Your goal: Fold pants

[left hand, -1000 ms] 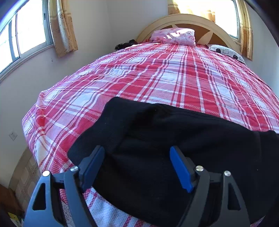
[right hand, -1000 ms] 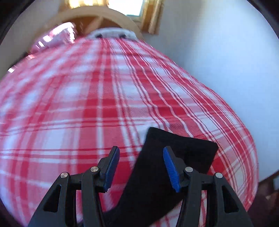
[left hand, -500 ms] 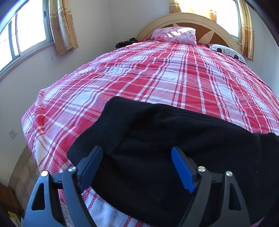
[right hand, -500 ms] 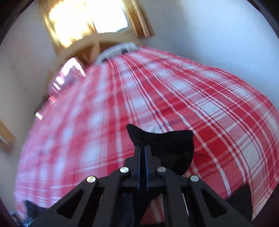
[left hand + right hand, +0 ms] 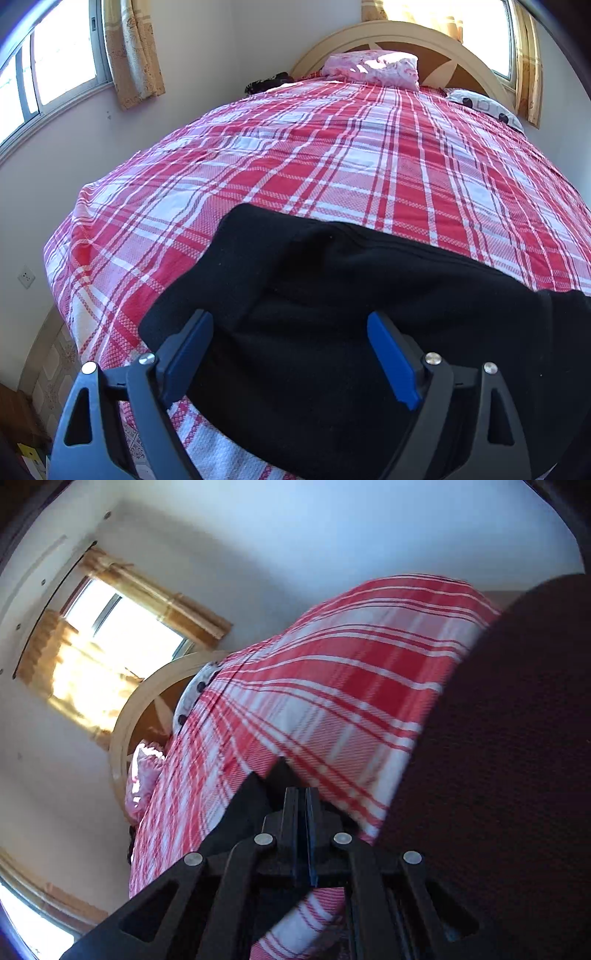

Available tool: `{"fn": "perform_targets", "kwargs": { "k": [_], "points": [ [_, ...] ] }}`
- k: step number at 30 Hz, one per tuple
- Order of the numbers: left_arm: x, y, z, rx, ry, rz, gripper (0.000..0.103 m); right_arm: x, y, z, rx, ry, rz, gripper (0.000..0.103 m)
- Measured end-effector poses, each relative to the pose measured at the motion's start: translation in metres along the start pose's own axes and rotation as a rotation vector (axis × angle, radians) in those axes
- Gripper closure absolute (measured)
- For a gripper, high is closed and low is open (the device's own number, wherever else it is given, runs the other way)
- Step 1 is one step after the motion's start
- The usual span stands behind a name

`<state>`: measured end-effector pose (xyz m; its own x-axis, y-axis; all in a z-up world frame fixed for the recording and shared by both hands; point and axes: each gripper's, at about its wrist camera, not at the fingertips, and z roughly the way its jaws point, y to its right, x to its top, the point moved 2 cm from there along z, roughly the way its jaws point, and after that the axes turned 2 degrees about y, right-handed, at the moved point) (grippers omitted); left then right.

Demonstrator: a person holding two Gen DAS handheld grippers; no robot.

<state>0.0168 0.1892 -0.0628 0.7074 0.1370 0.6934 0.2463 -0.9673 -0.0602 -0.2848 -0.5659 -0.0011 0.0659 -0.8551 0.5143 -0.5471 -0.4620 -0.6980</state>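
Pants (image 5: 332, 332): black, fleecy, flat on plaid bed (image 5: 332, 166); left gripper (image 5: 291, 354) opening above; right gripper (image 5: 304, 834) clamped on fabric.

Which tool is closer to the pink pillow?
Neither clearly. The left tool, opening, hangs over the black pants, the whole bed from the pink pillow. The right tool pinches pants cloth, equally far.

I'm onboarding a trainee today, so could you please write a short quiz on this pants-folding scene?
1. True or false: the right gripper is shut on black fabric.
2. What do the black pants lie on?
3. The left gripper is: A clamped on the pants, B hovering with jaws opening, C out of view.

Key:
1. True
2. The red plaid bedspread
3. B
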Motion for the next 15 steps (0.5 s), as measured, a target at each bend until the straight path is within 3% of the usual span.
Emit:
{"fn": "perform_targets", "kwargs": {
  "k": [3,5,7,8,10,13,14,15],
  "points": [
    [-0.001,0.0,-0.001,0.006,0.001,0.002,0.015,-0.009,-0.002,0.0,0.053,-0.037,0.049,0.097],
    [-0.001,0.001,-0.001,0.01,0.003,0.004,0.015,-0.02,-0.013,0.003,0.117,-0.071,0.044,0.089],
    [0.0,0.001,-0.001,0.013,0.0,0.006,0.015,-0.034,-0.034,0.013,0.126,-0.094,-0.028,0.042],
    [0.0,0.001,-0.001,0.011,-0.003,0.007,0.015,-0.037,-0.042,0.017,0.109,-0.09,-0.069,0.034],
    [0.001,0.0,0.0,0.004,-0.007,0.006,0.015,-0.041,-0.053,0.027,0.058,-0.047,-0.154,0.034],
    [0.0,0.0,0.0,0.005,-0.005,0.008,0.014,-0.038,-0.058,0.048,0.035,-0.057,-0.191,0.035],
    [0.0,0.0,0.0,0.008,-0.003,0.008,0.014,-0.039,-0.059,0.056,0.037,-0.075,-0.201,0.037],
    [0.0,0.0,0.0,0.011,-0.001,0.009,0.014,-0.042,-0.06,0.065,0.014,-0.099,-0.222,0.047]
  ]
}}
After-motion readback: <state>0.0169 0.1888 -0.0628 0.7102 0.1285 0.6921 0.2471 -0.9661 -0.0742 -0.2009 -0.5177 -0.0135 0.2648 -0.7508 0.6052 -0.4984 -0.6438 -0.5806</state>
